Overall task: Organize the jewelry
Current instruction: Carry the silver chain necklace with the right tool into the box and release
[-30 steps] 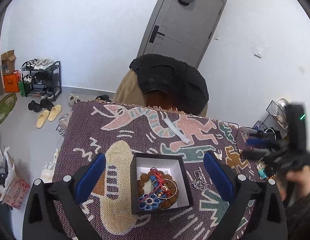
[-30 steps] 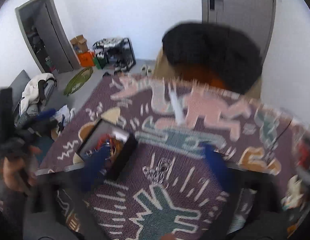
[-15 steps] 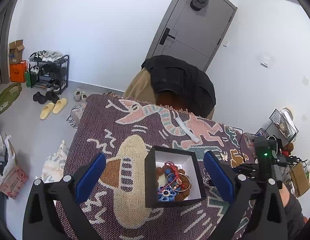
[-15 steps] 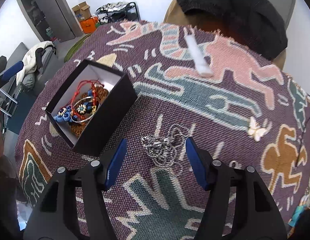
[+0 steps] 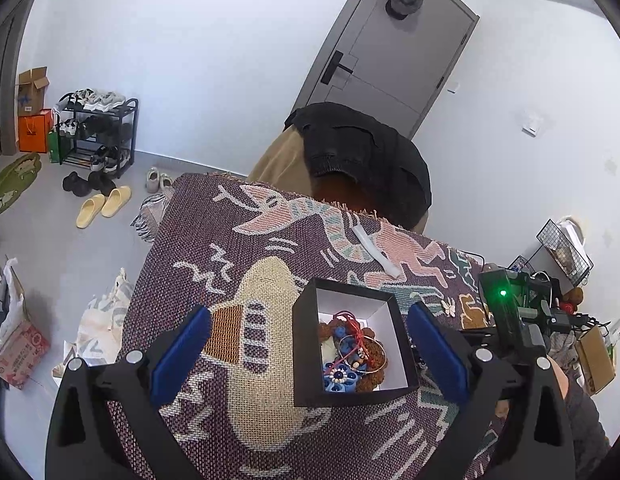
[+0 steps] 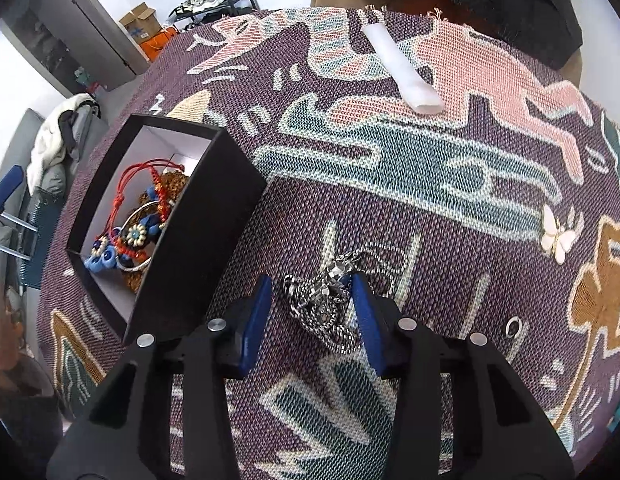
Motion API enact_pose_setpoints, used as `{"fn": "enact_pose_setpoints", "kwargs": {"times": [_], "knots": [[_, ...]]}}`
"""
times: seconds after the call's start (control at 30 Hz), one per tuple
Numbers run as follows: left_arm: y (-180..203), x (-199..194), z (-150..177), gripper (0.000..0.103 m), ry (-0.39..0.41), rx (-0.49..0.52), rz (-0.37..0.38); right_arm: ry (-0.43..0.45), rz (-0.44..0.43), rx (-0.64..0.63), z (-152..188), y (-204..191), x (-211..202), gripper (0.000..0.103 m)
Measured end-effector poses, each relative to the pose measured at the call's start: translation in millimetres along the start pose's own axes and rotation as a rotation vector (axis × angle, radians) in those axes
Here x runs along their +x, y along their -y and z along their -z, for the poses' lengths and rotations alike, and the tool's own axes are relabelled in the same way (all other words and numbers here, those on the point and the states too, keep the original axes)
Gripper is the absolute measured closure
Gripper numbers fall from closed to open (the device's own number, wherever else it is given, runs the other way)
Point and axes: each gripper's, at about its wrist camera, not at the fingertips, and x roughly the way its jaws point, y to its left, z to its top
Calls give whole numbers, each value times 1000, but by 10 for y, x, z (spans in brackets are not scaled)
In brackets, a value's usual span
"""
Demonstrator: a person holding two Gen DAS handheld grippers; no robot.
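Observation:
A black box (image 5: pixel 305 344) with a white inside holds red cord bracelets, blue and brown beads and a metal bangle (image 5: pixel 360 354). It stands on the patterned woven cloth (image 5: pixel 229 248). My left gripper (image 5: pixel 307 312) is open, one finger on each side of the box without touching it. In the right wrist view the box (image 6: pixel 197 216) stands to the left. A silver chain necklace (image 6: pixel 322 300) lies bunched on the cloth between the pads of my right gripper (image 6: pixel 310 284). Its jaws are closing; the right pad (image 6: pixel 364 308) touches the chain and the left pad stands clear.
A white butterfly piece (image 6: pixel 558 236), a small silver ring (image 6: pixel 513 326) and a white strip (image 6: pixel 402 68) lie on the cloth. A chair with a black jacket (image 5: pixel 362 152) stands behind the table. The shoe rack (image 5: pixel 97 132) and floor are at the left, a wire basket (image 5: pixel 566 248) at the right.
My right gripper has come down over the silver chain and its jaws have narrowed around it. The left gripper has shifted, so the box now sits nearer its right finger.

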Motion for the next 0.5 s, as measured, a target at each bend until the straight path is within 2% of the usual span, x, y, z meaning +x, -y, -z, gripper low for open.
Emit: {"fn": "enact_pose_setpoints", "kwargs": {"times": [0.03,0.07,0.1,0.17,0.3,0.37,0.4,0.5], "knots": [[2,-3,2,8,1,0,2,-3,24,-18,-9,-33,10,62],[-3,-4,5,8,2,-1,4,-2,62,-43,-13,-66,15,70],[-4,-4,6,8,2,-2,6,0,71,-61,-16,-82,19,72],[-3,-6,10,8,3,-6,11,1,77,-82,-8,-84,20,88],[13,-20,17,8,2,1,14,21,77,-98,18,-86,-55,89],[2,-41,24,8,4,0,12,51,64,-94,18,-74,-188,92],[-9,-52,23,8,6,-3,12,66,60,-94,16,-72,-263,98],[-43,-96,15,8,16,-15,13,116,55,-100,11,-80,-523,98]]}}
